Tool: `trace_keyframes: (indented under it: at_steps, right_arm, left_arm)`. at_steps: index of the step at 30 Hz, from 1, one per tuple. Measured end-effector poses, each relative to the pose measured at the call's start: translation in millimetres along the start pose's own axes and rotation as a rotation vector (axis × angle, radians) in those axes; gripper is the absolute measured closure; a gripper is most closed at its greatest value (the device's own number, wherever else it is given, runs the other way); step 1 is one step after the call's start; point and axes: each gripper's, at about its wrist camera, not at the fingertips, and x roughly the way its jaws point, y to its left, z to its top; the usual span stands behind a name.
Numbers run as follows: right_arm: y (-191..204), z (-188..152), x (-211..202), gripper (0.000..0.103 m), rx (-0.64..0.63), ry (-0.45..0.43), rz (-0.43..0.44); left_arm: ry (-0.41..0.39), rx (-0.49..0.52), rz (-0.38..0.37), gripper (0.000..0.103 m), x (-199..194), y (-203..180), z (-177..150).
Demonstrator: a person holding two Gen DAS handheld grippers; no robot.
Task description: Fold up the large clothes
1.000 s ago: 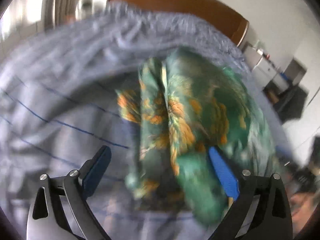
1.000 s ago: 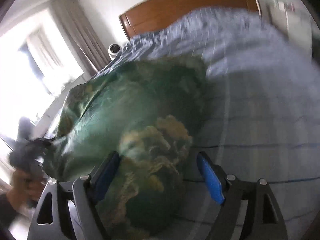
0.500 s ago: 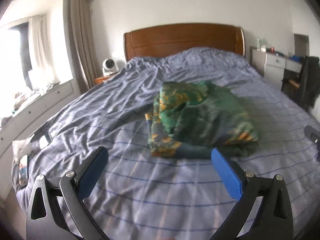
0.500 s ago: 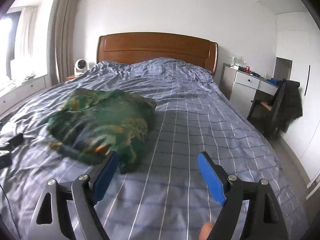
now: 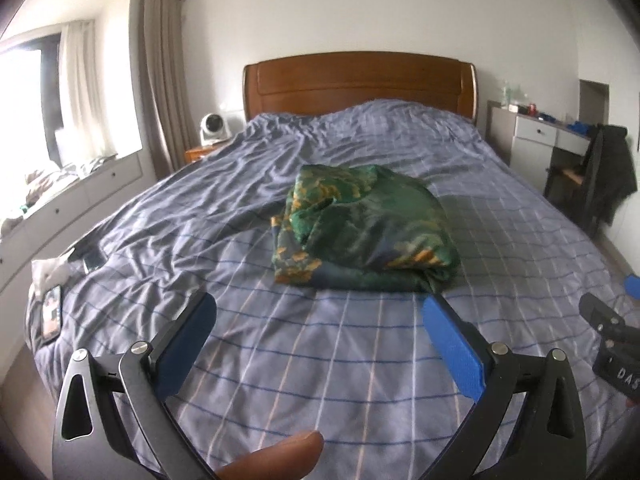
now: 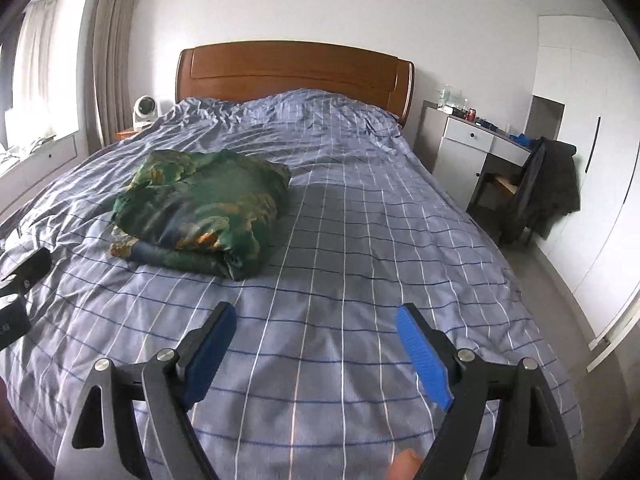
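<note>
The folded green garment [image 5: 366,232] is being left mid-bed [image 5: 320,360]; both tongs, left [image 5: 320,340] and right [image 6: 316,348], are being held wide, empty.

At the right edge of the left wrist view, white letters "DAS" show on the black body of the right gripper [image 5: 618,364], cut off by the frame. No other text is legible.

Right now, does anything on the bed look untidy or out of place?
The green patterned garment is folded but loosely: its left side bunches up with layers splayed. A phone and small items lie at the bed's left edge. Nothing spilled or damaged.
</note>
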Motion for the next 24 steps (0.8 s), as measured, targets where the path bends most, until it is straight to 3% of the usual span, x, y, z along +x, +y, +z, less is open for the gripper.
trace_keyframes:
  at_steps: [9,15,16,19,24]
  right_arm:
    - [-10,-4,-29,0.019,0.086,-0.032,0.046]
    - [-1,-4,-48,0.019,0.038,-0.082,0.030]
    - [0,-3,-49,0.017,0.036,-0.074,0.038]
    - [3,-1,-46,0.000,0.029,-0.037,0.068]
    - [9,-3,-48,0.000,0.012,-0.044,0.074]
  left_arm:
    - [0.076,-0.032,-0.041,0.000,-8,0,-2]
    - [0.074,-0.016,-0.020,0.000,-20,-5,-1]
    - [0.078,-0.014,-0.018,0.000,-21,-6,-1]
    - [0.093,-0.004,0.005,0.000,-24,-8,-2]
    - [0.107,0.025,0.006,0.000,-25,-9,-4]
